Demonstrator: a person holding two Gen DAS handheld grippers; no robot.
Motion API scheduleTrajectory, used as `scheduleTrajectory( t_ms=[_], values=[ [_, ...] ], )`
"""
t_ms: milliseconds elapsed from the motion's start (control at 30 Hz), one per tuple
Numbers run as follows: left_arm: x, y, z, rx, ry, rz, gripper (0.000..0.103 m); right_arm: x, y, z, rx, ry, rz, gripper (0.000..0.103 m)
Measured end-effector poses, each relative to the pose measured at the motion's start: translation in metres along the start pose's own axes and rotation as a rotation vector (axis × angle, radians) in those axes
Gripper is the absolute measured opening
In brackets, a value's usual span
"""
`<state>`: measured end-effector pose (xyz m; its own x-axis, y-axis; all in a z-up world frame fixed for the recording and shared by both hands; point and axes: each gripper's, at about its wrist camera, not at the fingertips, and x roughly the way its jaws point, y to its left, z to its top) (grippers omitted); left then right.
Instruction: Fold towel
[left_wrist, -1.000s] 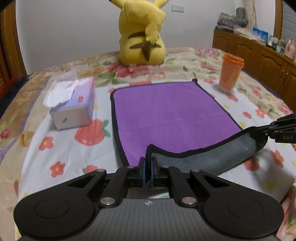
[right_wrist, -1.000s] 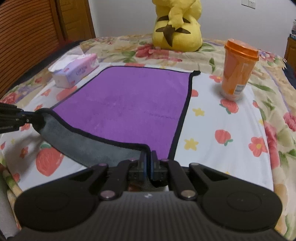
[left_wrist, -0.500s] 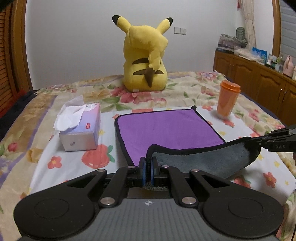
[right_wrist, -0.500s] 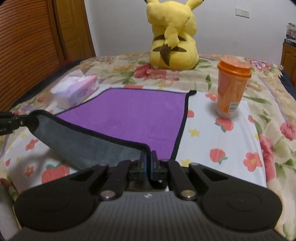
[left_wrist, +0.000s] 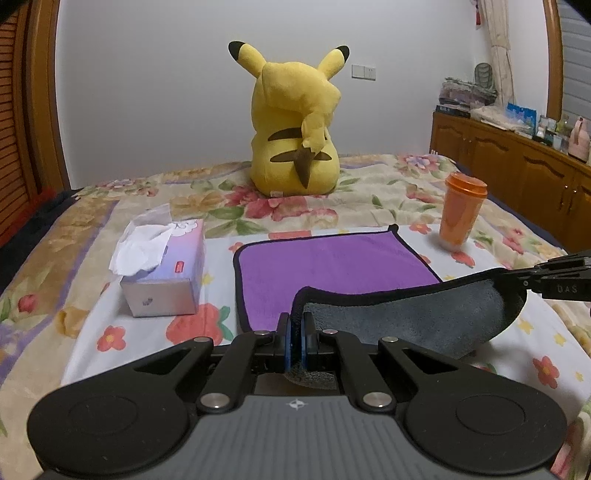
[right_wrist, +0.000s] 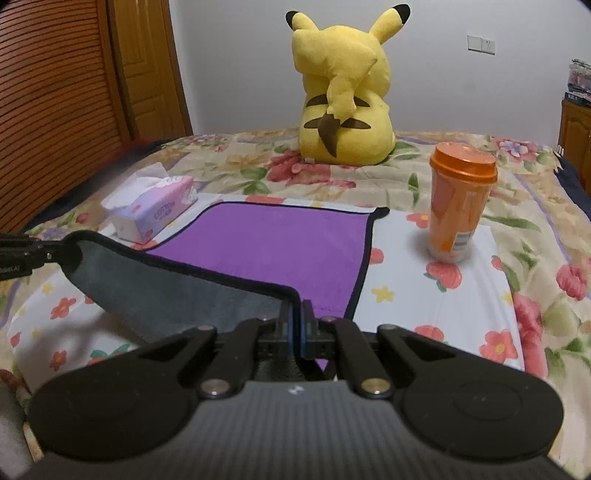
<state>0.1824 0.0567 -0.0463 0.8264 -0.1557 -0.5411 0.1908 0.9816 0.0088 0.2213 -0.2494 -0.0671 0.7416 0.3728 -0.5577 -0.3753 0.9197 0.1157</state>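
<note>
A purple towel (left_wrist: 332, 262) with black trim and a grey underside lies on the flowered bed; it also shows in the right wrist view (right_wrist: 273, 243). My left gripper (left_wrist: 295, 325) is shut on the towel's near left corner. My right gripper (right_wrist: 297, 317) is shut on the near right corner, and it shows at the right edge of the left wrist view (left_wrist: 532, 277). The near edge hangs lifted between them, grey side (left_wrist: 413, 314) facing me. The far half lies flat.
A tissue box (left_wrist: 162, 273) stands left of the towel. An orange lidded cup (right_wrist: 458, 203) stands to its right. A yellow Pikachu plush (left_wrist: 295, 125) sits behind it. A wooden cabinet (left_wrist: 517, 170) runs along the right wall.
Both grippers have risen and carried the towel's near edge up and forward over the purple side. More grey underside shows and less purple surface is visible.
</note>
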Motion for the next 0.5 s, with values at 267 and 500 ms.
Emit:
scheduleTrajectory(
  t_ms=[267,500],
  values=[
    [0.014,0.003,0.007,0.010,-0.021,0.012,0.008,0.005,-0.003,0.004,-0.012,-0.035,-0.007,0.004],
    [0.028,0.005,0.006,0.024,-0.012,0.016,0.008,0.020,-0.006,0.000,-0.030,-0.007,-0.017,0.004]
  ],
)
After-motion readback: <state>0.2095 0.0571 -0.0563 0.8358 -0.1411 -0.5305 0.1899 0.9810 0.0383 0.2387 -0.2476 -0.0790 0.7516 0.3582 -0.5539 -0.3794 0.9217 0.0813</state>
